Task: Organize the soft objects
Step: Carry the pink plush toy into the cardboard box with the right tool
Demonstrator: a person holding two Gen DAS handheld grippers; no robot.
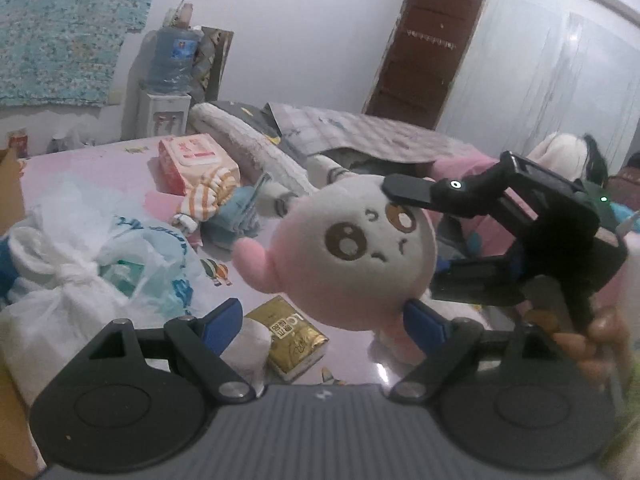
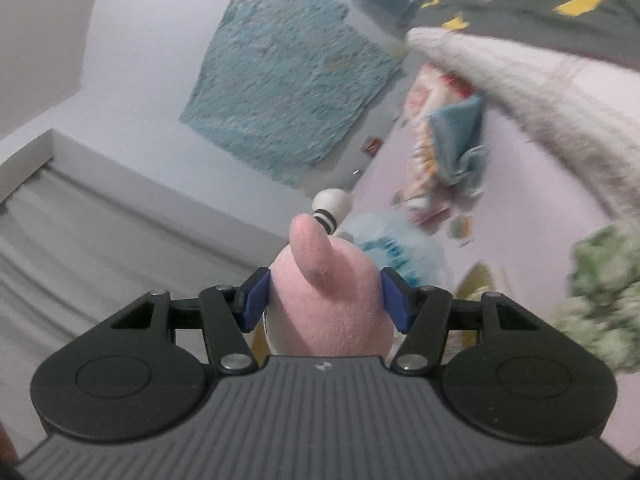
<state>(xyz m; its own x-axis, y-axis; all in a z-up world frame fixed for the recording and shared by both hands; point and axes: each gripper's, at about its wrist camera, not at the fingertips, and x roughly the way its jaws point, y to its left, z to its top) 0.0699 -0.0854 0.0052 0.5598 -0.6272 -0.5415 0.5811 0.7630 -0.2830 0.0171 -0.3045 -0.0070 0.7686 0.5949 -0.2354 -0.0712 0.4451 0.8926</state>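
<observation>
Sorting barely begun: plush toy [image 1: 360, 248] clamped by right gripper [image 2: 326, 300], lifted above the bed [image 1: 120, 168].
Left gripper [image 1: 324, 324] open, empty, near; striped sock [image 1: 208, 200], blue cloth [image 1: 240, 216] left scattered far-left.

Pink and white plush [image 1: 352, 248] over a pale pink sheet [image 1: 120, 168]

Brown eyes; blue pads [image 2: 258, 300]; gold packet [image 1: 296, 340]; teal speckled cloth [image 1: 68, 28]; orange-striped sock [image 1: 208, 196].

Gold packet [image 1: 295, 338] with upside-down "LC" and small Chinese characters too small to read, red-and-white pack [image 1: 192, 160] with red print illegible, plastic bag [image 1: 132, 256] with blue lettering crumpled and unreadable
</observation>
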